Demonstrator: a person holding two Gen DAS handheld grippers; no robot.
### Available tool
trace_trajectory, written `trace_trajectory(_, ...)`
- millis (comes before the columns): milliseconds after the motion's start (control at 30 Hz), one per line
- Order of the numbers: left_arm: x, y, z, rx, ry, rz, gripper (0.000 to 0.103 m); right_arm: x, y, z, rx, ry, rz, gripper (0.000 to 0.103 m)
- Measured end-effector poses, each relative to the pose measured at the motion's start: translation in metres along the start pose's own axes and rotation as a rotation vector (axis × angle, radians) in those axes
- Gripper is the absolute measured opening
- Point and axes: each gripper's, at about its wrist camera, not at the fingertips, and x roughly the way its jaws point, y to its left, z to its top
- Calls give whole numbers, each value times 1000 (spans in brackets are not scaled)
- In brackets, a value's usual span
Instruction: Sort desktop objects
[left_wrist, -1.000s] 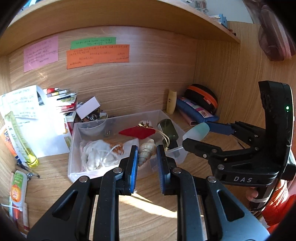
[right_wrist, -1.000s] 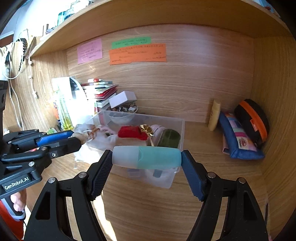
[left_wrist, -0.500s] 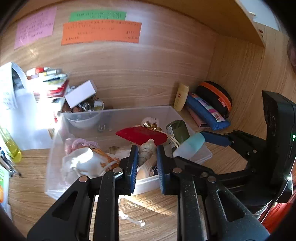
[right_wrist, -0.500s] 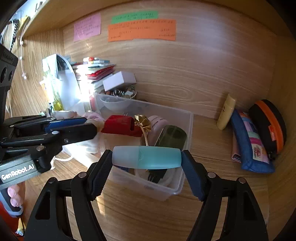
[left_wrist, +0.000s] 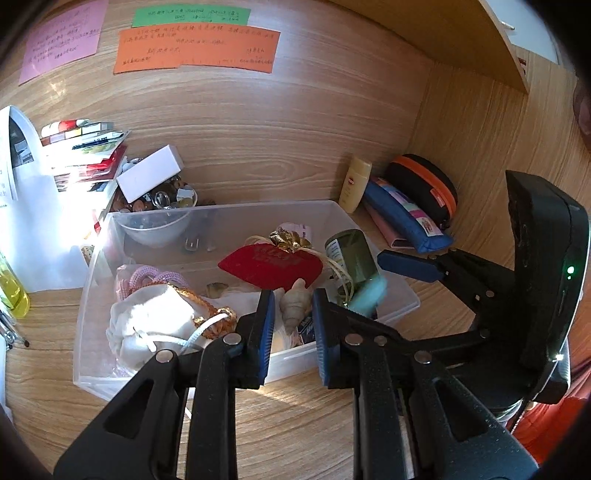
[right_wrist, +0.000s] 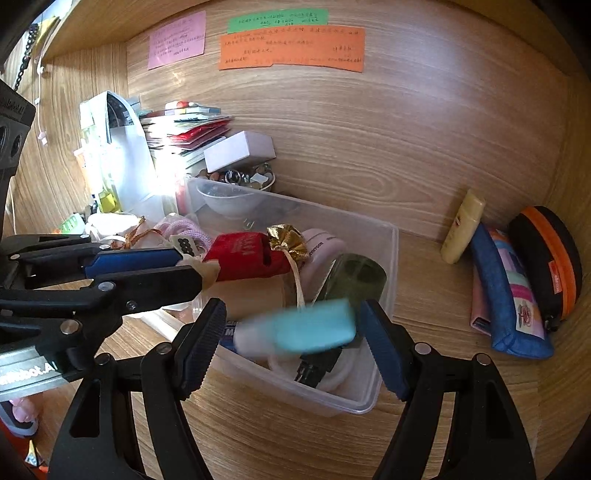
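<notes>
**A:** Two claws, both at the bin (right_wrist: 388, 280). What is each one doing?

**B:** The right gripper (right_wrist: 291, 314) has its jaws apart. The teal bottle (right_wrist: 306, 328) sits between them, tilted and blurred, with a gap at each end. I judge it is dropping free, not gripped.

**A:** Where will it land?

**B:** It is over the bin's near right corner, just in front of the green jar (right_wrist: 354, 277), so most likely in the bin. That would fit sorting loose items into one box.

**A:** And the left gripper (left_wrist: 293, 299)?

**B:** Its jaws are close together on a shell (left_wrist: 295, 308). The pads look to be touching the shell's sides, so I take it as clamped.

**A:** Why hold the shell there?

**B:** It hangs above the bin's front wall, beside the red pouch (left_wrist: 271, 266). My guess is that it is headed for the same bin.

**A:** How are the hands posed?

**B:** Both point toward the back wall of the desk nook. The right one is low, with its fingers level on either side of the corner. The left one reaches in from the left, and its tip is near the pouch in the right view. The two are near each other but not touching.

**A:** Any risk?

**B:** The bin is crowded, so the bottle may bounce off the jar or the rim.
</notes>
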Motion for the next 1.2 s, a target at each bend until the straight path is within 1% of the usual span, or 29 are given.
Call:
trace_trajectory(67,-2,1,0,-5,-8,-5,21,-1,0,0,-4,0,-4,75)
trace_trajectory(100,-4,0,0,-5,-12,-6,24,-2,0,1,-7,0,-2,77)
trace_trajectory(233,-12,-4,0,1,-32,-8,29,-10,4,0,-21,-11,-12,78)
trace_trajectory(300,-17,-6,0,3,-44,-6,38,-15,7,-1,-42,-24,-29,79)
trace_trajectory(367,-23,-8,-1,7,-57,-6,39,-20,10,-2,-59,-34,-48,81)
trace_trajectory(433,-28,-10,-1,11,-66,-6,40,-25,13,-5,-73,-41,-59,81)
trace_trajectory(533,-36,-12,-3,11,-83,4,45,-31,15,-9,-85,-46,-72,81)
trace_trajectory(600,-43,-12,-5,5,-95,13,54,-35,15,-11,-85,-49,-76,81)
trace_trajectory(667,-50,-12,-7,-1,-109,20,58,-41,16,-13,-85,-58,-80,81)
trace_trajectory(767,-62,-13,-9,-1,-127,31,60,-50,17,-16,-89,-72,-87,83)
trace_trajectory(833,-70,-14,-12,-2,-140,41,65,-56,19,-18,-88,-83,-88,83)
trace_trajectory(900,-80,-14,-16,-6,-155,55,75,-64,20,-20,-88,-95,-87,84)
trace_trajectory(933,-83,-15,-17,-6,-161,63,77,-68,21,-21,-87,-99,-84,85)
trace_trajectory(1000,-91,-16,-21,-7,-169,77,87,-75,24,-24,-86,-108,-79,87)
trace_trajectory(1067,-99,-16,-26,-15,-185,97,94,-82,26,-28,-83,-117,-77,87)
trace_trajectory(1133,-105,-16,-31,-18,-200,122,96,-88,28,-31,-78,-124,-75,87)
trace_trajectory(1200,-111,-18,-35,-17,-215,169,101,-95,30,-35,-71,-134,-71,87)
